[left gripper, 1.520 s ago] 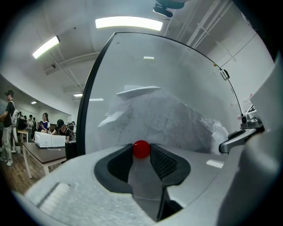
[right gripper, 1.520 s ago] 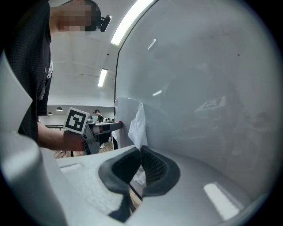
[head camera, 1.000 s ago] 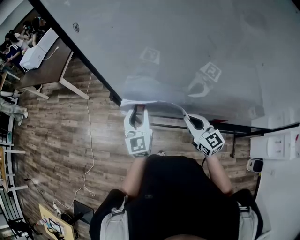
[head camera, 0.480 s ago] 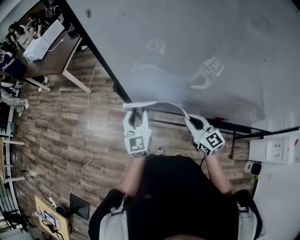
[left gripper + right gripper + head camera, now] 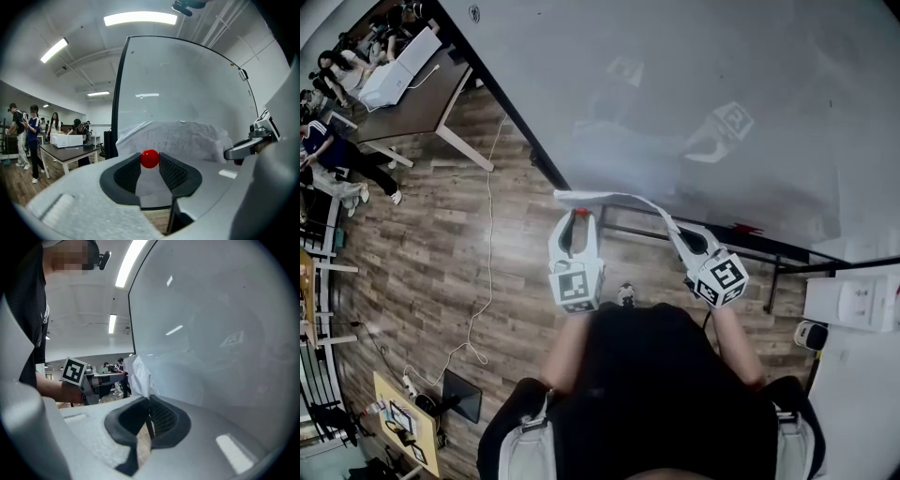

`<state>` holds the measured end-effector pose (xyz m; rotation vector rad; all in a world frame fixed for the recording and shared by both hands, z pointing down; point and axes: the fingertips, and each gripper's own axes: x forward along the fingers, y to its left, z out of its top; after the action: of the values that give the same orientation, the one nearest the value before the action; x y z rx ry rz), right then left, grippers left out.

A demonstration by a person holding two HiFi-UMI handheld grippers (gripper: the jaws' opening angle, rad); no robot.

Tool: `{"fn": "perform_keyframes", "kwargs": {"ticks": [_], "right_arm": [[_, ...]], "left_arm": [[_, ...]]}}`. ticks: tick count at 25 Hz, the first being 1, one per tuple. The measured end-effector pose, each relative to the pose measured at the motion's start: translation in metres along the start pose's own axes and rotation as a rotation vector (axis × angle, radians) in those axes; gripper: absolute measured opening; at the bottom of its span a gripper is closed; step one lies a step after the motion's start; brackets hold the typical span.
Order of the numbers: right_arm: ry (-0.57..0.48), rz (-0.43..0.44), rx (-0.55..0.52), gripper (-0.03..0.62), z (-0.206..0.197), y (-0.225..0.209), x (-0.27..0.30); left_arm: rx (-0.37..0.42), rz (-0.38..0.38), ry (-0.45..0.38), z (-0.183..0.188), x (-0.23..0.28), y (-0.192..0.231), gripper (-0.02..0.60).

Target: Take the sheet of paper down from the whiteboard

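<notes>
My right hand-held gripper (image 5: 680, 232) pinches the sheet of paper (image 5: 178, 138) and my left hand-held gripper (image 5: 574, 217) clamps a red magnet (image 5: 149, 158). The sheet has drawn back from the whiteboard (image 5: 694, 94) at twelve o'clock, so it's practically down.

Sheet of paper (image 5: 180, 138): faint printed lines, too pale to read.
Left gripper (image 5: 575, 219): black-and-white square marker on its cube (a pattern, no letters).
Right gripper (image 5: 677, 232): a like marker on its cube.
Readable words: none.
</notes>
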<state>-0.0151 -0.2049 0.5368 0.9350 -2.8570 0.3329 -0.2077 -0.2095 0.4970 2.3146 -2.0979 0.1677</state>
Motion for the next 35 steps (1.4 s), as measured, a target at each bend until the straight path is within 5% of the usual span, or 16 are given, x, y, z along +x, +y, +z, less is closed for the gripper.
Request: {"fn": "perform_keyframes", "kwargs": {"ticks": [9,35], "right_arm": [[0.037,-0.001,-0.055,0.005,-0.005,-0.004,-0.034],[0.02,0.183,-0.052,0.005,-0.027,0.041,-0.12]], "left_arm": [[-0.003,0.021,0.016,0.004,-0.029,-0.033,0.131],[-0.041,0.15,0.06,-0.014,-0.161,-0.123,0.132]]}}
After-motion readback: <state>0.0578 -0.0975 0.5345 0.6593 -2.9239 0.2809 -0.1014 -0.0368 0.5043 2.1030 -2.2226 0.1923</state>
